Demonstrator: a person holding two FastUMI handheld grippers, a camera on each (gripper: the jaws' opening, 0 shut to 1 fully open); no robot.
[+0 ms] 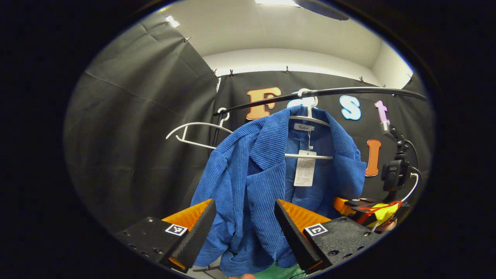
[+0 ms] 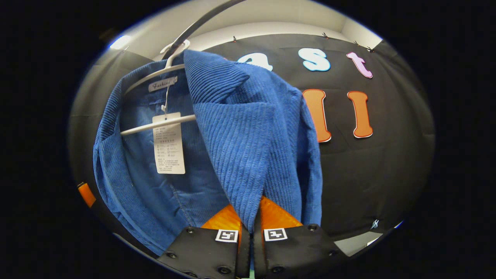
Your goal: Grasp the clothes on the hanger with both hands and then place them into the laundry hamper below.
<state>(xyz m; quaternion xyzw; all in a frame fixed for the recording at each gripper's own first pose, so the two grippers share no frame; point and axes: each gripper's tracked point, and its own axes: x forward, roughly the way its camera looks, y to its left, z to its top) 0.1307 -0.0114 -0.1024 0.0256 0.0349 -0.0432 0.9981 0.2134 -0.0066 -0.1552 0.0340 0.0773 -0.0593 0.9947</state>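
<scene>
Right gripper [image 2: 250, 228] clamps jacket [image 2: 240, 131] front; left gripper [image 1: 244, 228] open, astride other front. Risk: one-sided pull snags hanger [image 2: 155, 126], jacket slips.

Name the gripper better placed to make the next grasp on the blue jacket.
Left. The left gripper is open with the blue corduroy jacket's front panel between its fingers. The right gripper is already shut on a lapel.

Black rail [image 1: 348, 92] carries two white hangers: one bare [image 1: 193, 133], other [image 1: 310, 116] (tagged) holding blue jacket [image 1: 252, 182].
</scene>
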